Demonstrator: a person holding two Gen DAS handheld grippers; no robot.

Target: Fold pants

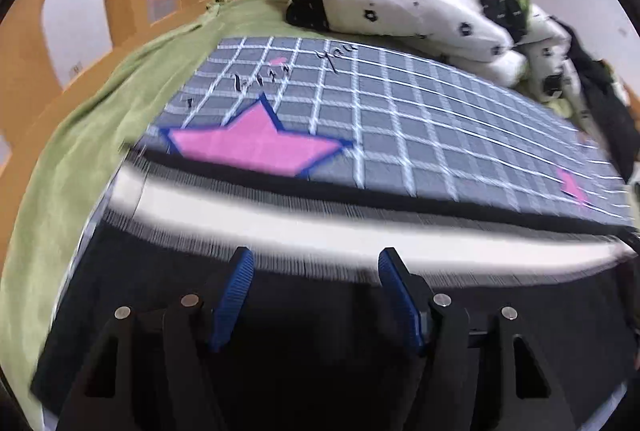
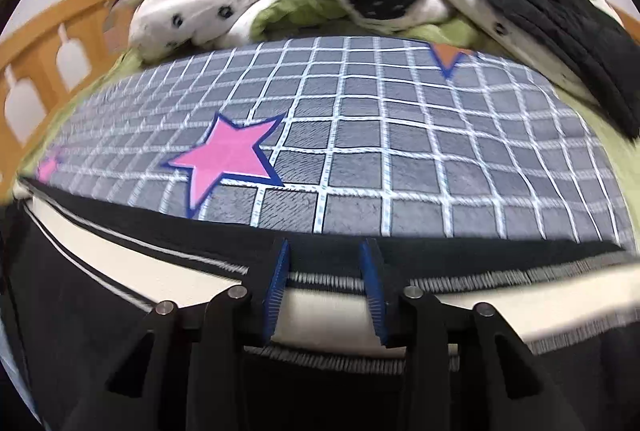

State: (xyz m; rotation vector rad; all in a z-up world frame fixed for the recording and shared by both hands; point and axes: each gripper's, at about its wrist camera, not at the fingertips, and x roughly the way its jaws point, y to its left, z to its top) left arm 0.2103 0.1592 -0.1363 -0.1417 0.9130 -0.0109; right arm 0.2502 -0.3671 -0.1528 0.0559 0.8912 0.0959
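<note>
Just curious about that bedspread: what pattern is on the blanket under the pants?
A grey blanket with a white grid and pink, blue-edged stars; clearest in the right wrist view.

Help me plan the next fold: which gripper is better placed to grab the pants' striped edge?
Probably right. The right gripper has open jaws straddling the pants at their striped edge; the left gripper is open wider, over blurred stripe.
</note>
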